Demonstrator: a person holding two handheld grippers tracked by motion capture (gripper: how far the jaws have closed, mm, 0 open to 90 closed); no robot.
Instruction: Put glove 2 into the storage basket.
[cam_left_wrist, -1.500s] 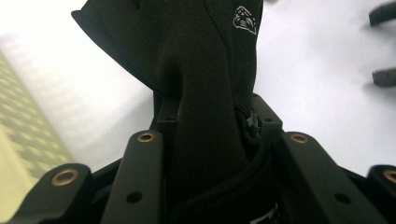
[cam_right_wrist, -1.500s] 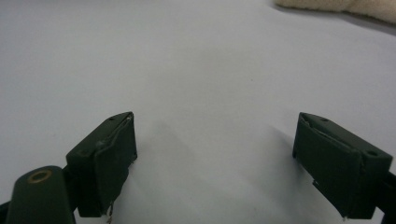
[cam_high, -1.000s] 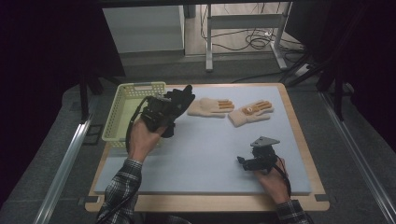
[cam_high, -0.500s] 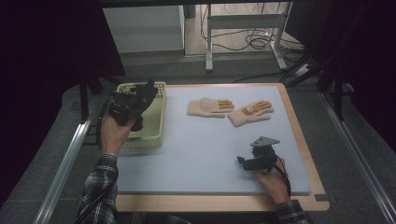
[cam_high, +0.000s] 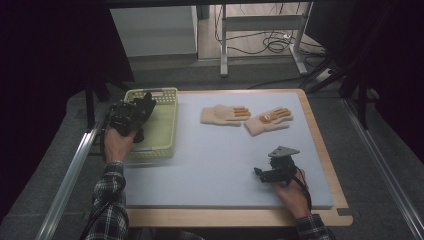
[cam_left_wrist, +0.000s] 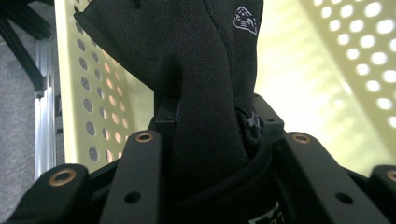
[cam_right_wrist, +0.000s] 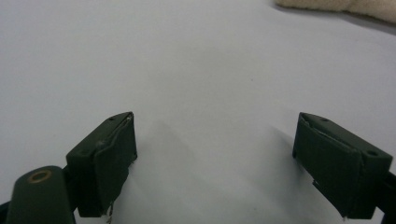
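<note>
A black glove (cam_left_wrist: 201, 84) with a small white logo is clamped between the jaws of the left claw (cam_high: 131, 116), which hangs over the pale green perforated basket (cam_high: 162, 131) — the glove's fingers point toward the basket's far end. Beyond the basket's right side, on the grey-blue worktop (cam_high: 210, 160), two beige gloves (cam_high: 247, 119) with orange stripes lie side by side. The right claw (cam_right_wrist: 215, 158) rests well right of the basket, near the worktop's front edge — jaws spread wide, nothing between them.
</note>
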